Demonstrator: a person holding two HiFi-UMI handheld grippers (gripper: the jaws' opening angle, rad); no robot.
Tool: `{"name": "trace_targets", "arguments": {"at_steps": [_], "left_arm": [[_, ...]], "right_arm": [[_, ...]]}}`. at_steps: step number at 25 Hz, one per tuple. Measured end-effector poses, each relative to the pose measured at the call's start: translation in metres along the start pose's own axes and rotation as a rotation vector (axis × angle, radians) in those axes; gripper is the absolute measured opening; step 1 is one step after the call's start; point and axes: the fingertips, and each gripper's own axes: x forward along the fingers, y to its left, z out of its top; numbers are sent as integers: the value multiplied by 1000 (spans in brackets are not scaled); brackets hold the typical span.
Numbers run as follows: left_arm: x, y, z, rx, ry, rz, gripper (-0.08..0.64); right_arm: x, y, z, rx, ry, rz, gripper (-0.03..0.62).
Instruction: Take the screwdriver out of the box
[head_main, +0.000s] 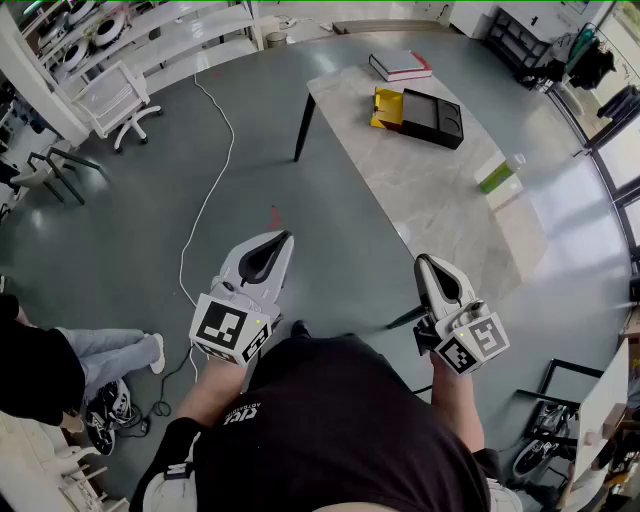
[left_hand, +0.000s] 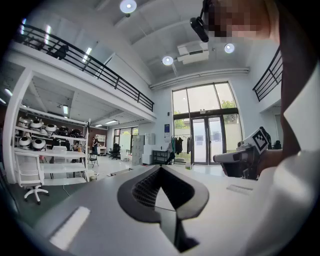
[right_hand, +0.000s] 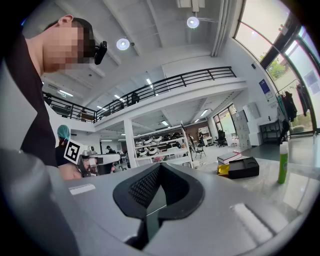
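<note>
A black box (head_main: 432, 117) lies on the pale marble table (head_main: 420, 190) far ahead, with a yellow part (head_main: 387, 107) against its left side. The right gripper view shows the same box (right_hand: 243, 167) at a distance. No screwdriver shows in any view. Both grippers are held level over the floor, close to the person's body and well short of the table. My left gripper (head_main: 288, 237) has its jaws closed with nothing between them, as its own view (left_hand: 160, 168) confirms. My right gripper (head_main: 421, 260) is likewise shut and empty (right_hand: 160, 166).
A stack of books (head_main: 400, 66) lies at the table's far end and a green bottle (head_main: 497, 175) stands near its right edge. A white cable (head_main: 205, 190) runs across the grey floor. A white chair (head_main: 115, 95) and shelves stand at the left. A seated person's legs (head_main: 110, 350) are at lower left.
</note>
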Motion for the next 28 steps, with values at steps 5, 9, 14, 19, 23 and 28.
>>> {"name": "trace_targets", "arguments": {"at_steps": [5, 9, 14, 19, 23, 28], "left_arm": [[-3, 5, 2, 3, -2, 6, 2], [-5, 12, 1, 8, -6, 9, 2], [-7, 23, -2, 3, -5, 5, 2], [-8, 40, -1, 0, -9, 2, 2], [-13, 58, -5, 3, -1, -10, 2], [-10, 73, -23, 7, 22, -36, 2]], "right_arm": [[5, 5, 4, -7, -2, 6, 12], [11, 9, 1, -10, 5, 7, 12], [21, 12, 0, -8, 5, -7, 12], [38, 13, 1, -18, 16, -40, 14], [52, 22, -3, -20, 24, -53, 14], [62, 22, -16, -22, 40, -82, 14]]}}
